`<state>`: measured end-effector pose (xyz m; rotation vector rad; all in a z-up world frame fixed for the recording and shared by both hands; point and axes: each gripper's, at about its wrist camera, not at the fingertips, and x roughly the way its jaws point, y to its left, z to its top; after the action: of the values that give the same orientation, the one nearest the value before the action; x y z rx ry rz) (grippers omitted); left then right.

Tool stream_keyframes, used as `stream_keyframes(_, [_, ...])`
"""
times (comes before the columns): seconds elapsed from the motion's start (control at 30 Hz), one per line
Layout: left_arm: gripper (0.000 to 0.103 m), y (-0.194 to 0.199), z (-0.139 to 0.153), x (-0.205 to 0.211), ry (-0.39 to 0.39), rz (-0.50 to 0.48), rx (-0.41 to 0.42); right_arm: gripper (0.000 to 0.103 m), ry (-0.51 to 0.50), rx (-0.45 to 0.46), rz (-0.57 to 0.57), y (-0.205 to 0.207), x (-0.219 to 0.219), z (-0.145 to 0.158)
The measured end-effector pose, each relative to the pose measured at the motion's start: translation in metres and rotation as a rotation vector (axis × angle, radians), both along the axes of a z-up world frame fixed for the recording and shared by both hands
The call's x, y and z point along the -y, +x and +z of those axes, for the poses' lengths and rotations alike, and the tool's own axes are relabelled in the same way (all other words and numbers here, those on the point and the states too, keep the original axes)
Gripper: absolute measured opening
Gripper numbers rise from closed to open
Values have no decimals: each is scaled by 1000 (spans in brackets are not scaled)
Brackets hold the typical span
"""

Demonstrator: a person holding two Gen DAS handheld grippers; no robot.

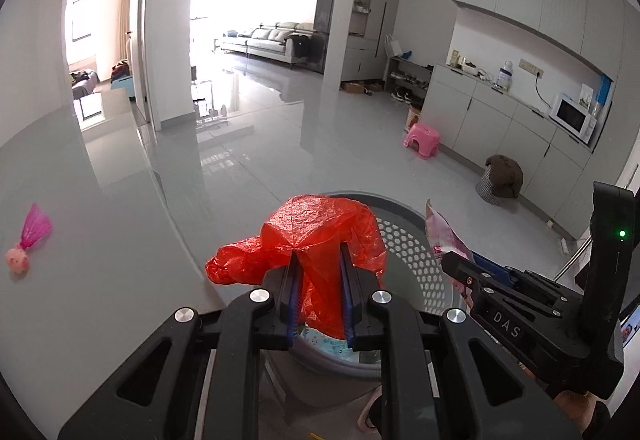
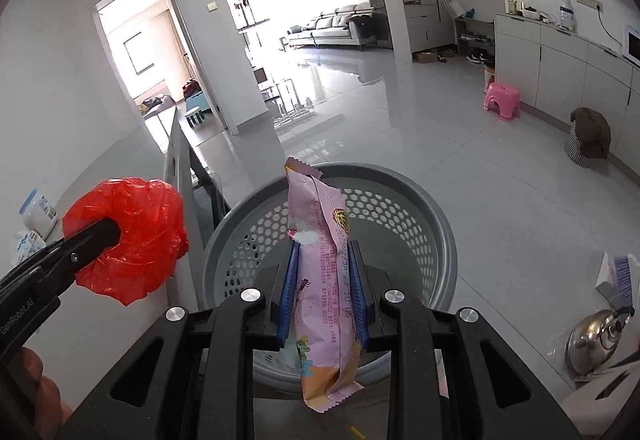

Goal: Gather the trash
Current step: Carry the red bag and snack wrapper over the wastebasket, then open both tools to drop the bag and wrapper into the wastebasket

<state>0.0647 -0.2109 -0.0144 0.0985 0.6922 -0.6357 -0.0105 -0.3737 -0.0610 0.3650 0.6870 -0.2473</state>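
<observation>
Both tongs are clamped on rubbish above the same bin. Left tongs [image 1: 320, 272] pinch a crumpled red plastic bag [image 1: 312, 236] between blue pads, the jaws nearly closed with only the thin film between them; right tongs [image 2: 324, 280] stand a little wider, gripping a long pink snack wrapper [image 2: 324, 280] that rises upright above the fingertips and hangs below them. Beneath both sits a round grey plastic laundry-style basket with a perforated wall [image 2: 404, 208], its rim just under the held pieces.

Only the left wrist view shows a small pink tufted toy-like object [image 1: 26, 244] lying alone on the grey glossy worktop [image 1: 100, 240], well apart from the basket, and a white microwave [image 1: 572, 118] on the far cabinet run. It also catches the right tongs from the side, with the wrapper's top poking up beside the basket rim.

Only the right wrist view shows a white tub with a blue label [image 2: 38, 212] and crinkled packaging near the worktop's left edge, a steel kettle lid [image 2: 592, 340] and a purple-bristled brush [image 2: 624, 276] low on the right, and part of the person's hand [image 2: 36, 392] behind the left tongs.

Across the shiny grey floor stand a pink plastic stool [image 2: 502, 100] and a checked basket draped with brown cloth [image 2: 590, 138], both against the cabinets.
</observation>
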Motion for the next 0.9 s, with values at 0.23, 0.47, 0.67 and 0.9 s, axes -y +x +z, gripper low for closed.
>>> stream_keyframes(0.23, [17,25,-36,45,89,-48,-62,24,46,-26,10,17,24,-26])
stream_keyframes(0.47, [17,44,-59,71,127,-64,-112,24,95,-53,28,39,42,-46])
stream_keyframes(0.67, [17,61,-74,85,138,-68,-174,24,142,-63,29,49,53,-56])
stream_keyframes(0.9, [17,63,-86,91,157,-61,-200,26,174,-66,25,50,60,-66])
